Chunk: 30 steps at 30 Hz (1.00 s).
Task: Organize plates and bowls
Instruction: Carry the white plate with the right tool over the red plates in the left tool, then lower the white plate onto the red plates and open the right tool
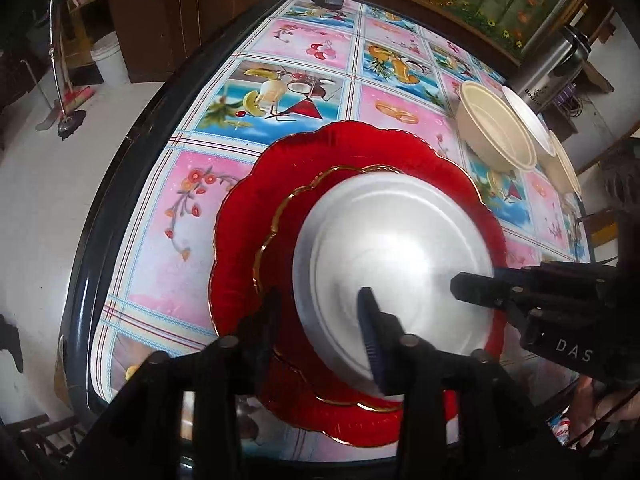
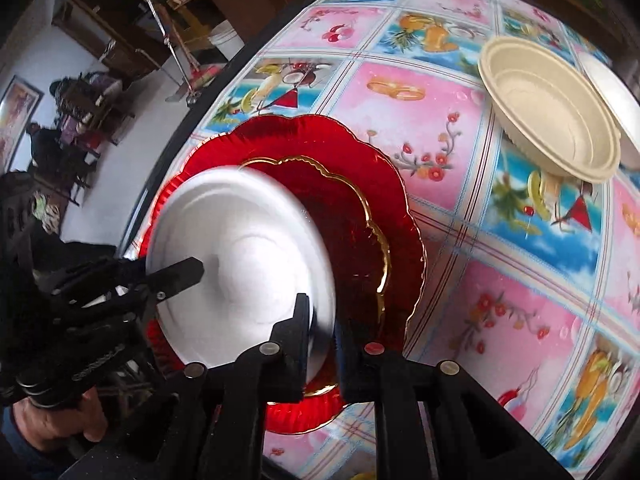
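A white plate (image 1: 396,256) (image 2: 248,264) is held just above a small red gold-rimmed plate (image 1: 296,216) (image 2: 352,216), which lies on a large red scalloped plate (image 1: 248,216) (image 2: 360,148). My left gripper (image 1: 320,320) straddles the white plate's near rim, jaws still apart. My right gripper (image 2: 324,320) is shut on the white plate's rim; it also shows in the left wrist view (image 1: 480,292). The left gripper shows in the right wrist view (image 2: 176,276), one finger lying over the plate.
A cream bowl (image 1: 496,128) (image 2: 552,120) sits far right on the patterned tablecloth (image 1: 180,216) (image 2: 500,280), with white plates (image 1: 532,120) behind it. A steel thermos (image 1: 548,68) stands at the back. The table's dark edge (image 1: 100,208) runs along the left.
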### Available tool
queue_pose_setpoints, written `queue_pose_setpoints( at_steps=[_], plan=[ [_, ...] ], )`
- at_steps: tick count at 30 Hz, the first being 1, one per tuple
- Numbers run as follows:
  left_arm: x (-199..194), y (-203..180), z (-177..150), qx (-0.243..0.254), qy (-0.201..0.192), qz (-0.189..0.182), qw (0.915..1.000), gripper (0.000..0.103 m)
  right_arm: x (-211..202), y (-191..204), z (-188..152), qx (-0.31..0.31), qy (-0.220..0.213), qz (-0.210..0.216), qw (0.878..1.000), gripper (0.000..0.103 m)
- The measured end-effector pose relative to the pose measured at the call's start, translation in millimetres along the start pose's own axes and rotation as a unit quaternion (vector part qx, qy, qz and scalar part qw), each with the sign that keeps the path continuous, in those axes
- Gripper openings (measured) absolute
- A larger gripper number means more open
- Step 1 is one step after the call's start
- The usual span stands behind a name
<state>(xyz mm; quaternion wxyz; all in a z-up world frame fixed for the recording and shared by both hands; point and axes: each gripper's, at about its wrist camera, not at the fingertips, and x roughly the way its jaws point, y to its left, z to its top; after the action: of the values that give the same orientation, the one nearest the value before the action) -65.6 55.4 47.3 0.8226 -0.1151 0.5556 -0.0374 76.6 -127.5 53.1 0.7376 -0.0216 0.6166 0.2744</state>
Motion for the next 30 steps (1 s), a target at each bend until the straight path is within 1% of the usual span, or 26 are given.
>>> queue_pose_setpoints(
  at_steps=[1, 2, 3, 4, 8, 12, 15, 19, 21, 24, 28, 30],
  plan=[
    [-3.9, -0.7, -0.9, 0.001, -0.005, 0.008, 1.0, 0.052, -0.9, -2.8, -1.1, 0.005, 0.0, 0.007, 1.0, 0.023],
    [-6.6, -0.9, -0.8, 0.002, -0.011, 0.016, 0.9998, 0.061, -2.6, -5.2, -2.0, 0.007, -0.001, 0.017, 1.0, 0.026],
    [-9.5, -0.2, 0.0, 0.0, -0.016, 0.021, 0.9997, 0.063, -4.2, -6.6, -2.2, 0.005, -0.001, 0.022, 1.0, 0.032],
    [-13.9, 2.0, 0.7, -0.006, -0.021, 0.02, 0.9996, 0.063, -5.5, -6.9, -2.0, 0.003, -0.002, 0.025, 1.0, 0.035],
    [-23.8, 7.4, 1.2, -0.019, -0.033, 0.022, 0.9991, 0.063, -9.9, -5.2, 1.5, -0.009, -0.005, 0.041, 0.999, 0.036],
    [-28.9, 7.7, 1.4, -0.021, -0.037, 0.02, 0.9989, 0.063, -20.9, -6.6, 3.6, -0.013, -0.013, 0.057, 0.998, 0.036],
    [-32.3, 5.5, 1.4, -0.017, -0.042, 0.022, 0.9987, 0.063, -34.5, -11.4, 7.9, -0.013, -0.032, 0.07, 0.997, 0.036],
    [-36.4, 5.0, 2.7, -0.014, -0.047, 0.022, 0.9985, 0.063, -51.6, -34.5, 19.7, 0.008, -0.053, 0.089, 0.995, 0.036],
    [-38.6, 5.4, 3.0, -0.014, -0.05, 0.025, 0.9984, 0.063, -60.1, -53.9, 29.0, 0.028, -0.065, 0.091, 0.993, 0.036],
    [-45.4, 5.9, 2.8, -0.013, -0.06, 0.029, 0.9977, 0.063, -72.2, -87.6, 44.1, 0.067, -0.081, 0.085, 0.991, 0.036],
    [-55.7, 2.6, 3.8, -0.004, -0.076, 0.034, 0.9966, 0.063, -79.2, -128.7, 68.5, 0.098, -0.09, 0.024, 0.991, 0.035],
    [-59.2, -0.9, 4.3, 0.003, -0.081, 0.035, 0.9961, 0.063, -77.8, -145.9, 80.9, 0.107, -0.093, 0.0, 0.99, 0.035]
  ],
)
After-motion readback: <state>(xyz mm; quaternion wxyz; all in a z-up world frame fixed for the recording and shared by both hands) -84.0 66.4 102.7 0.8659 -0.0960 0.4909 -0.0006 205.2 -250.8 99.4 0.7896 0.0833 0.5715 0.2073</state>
